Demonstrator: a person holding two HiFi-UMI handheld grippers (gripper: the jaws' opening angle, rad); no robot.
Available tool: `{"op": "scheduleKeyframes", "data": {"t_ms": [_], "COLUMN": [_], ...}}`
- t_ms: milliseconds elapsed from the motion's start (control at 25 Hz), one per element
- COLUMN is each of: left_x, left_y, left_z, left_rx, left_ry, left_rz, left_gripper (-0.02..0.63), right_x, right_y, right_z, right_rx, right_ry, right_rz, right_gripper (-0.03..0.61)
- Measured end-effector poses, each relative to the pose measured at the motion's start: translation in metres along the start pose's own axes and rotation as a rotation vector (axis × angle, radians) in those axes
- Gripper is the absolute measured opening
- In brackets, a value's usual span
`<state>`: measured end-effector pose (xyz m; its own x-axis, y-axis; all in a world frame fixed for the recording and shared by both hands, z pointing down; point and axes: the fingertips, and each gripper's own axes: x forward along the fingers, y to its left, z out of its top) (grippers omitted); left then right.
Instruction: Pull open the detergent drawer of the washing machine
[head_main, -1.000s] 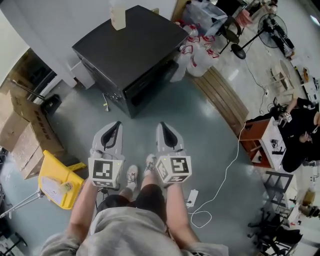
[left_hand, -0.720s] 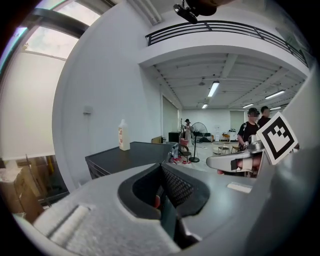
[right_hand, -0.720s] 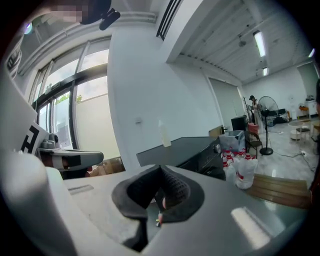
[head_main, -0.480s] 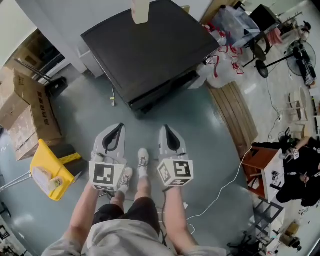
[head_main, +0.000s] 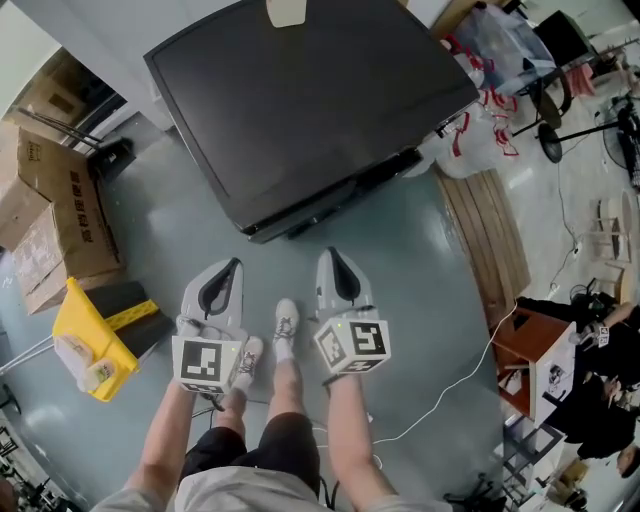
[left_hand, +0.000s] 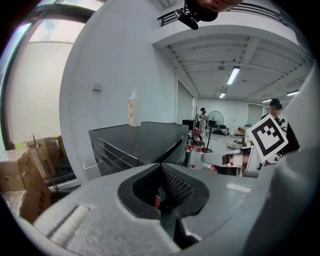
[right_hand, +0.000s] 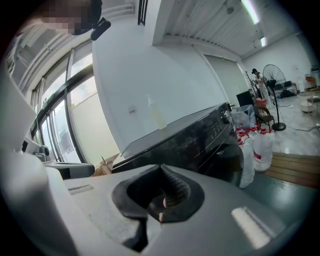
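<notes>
The black washing machine (head_main: 300, 100) fills the top of the head view, seen from above, with a pale bottle (head_main: 287, 10) on its lid. Its front edge faces me; the detergent drawer itself I cannot make out. My left gripper (head_main: 233, 264) and right gripper (head_main: 329, 254) hang side by side over the floor, a short way in front of the machine and clear of it. Both are shut with nothing between the jaws. The left gripper view shows the machine (left_hand: 145, 137) ahead of the closed tips (left_hand: 161, 164). The right gripper view shows its control panel (right_hand: 225, 125) beyond the closed tips (right_hand: 161, 166).
Cardboard boxes (head_main: 50, 190) and a yellow stand (head_main: 90, 340) sit at the left. White bags (head_main: 490, 120) and a wooden board (head_main: 490, 240) lie right of the machine. A white cable (head_main: 470, 370) runs over the floor near a small brown table (head_main: 530, 350). My feet (head_main: 285, 320) are between the grippers.
The washing machine has come nearer and looks larger in the head view as I stepped towards it. Both grippers stay side by side and shut.
</notes>
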<state>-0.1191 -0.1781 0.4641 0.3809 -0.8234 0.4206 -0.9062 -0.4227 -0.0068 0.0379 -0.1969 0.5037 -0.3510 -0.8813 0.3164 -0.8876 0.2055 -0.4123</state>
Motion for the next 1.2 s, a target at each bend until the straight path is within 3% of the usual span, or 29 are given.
{"op": "scheduleKeyframes", "data": {"t_ms": [160, 360, 520, 720, 1200], "left_x": [0.016, 0.027, 0.030, 0.036, 0.037], "left_y": [0.004, 0.012, 0.017, 0.026, 0.034], "left_z": [-0.018, -0.034, -0.042, -0.047, -0.065], "left_rx": [0.005, -0.009, -0.007, -0.028, -0.023], "left_ry": [0.024, 0.054, 0.083, 0.125, 0.133], "left_rz": [0.011, 0.034, 0.039, 0.080, 0.072], "left_gripper": [0.011, 0.009, 0.009, 0.011, 0.009], "right_x": [0.019, 0.040, 0.053, 0.066, 0.077], "right_y": [-0.016, -0.025, -0.030, -0.035, -0.032], "right_z": [-0.012, -0.015, -0.012, -0.006, -0.005], "right_rx": [0.040, 0.317, 0.472, 0.678, 0.855], "right_ry": [0.004, -0.048, -0.110, -0.199, -0.315], "right_rz": [0.021, 0.146, 0.201, 0.274, 0.300], "right_gripper": [0.004, 0.049, 0.178, 0.275, 0.330]}}
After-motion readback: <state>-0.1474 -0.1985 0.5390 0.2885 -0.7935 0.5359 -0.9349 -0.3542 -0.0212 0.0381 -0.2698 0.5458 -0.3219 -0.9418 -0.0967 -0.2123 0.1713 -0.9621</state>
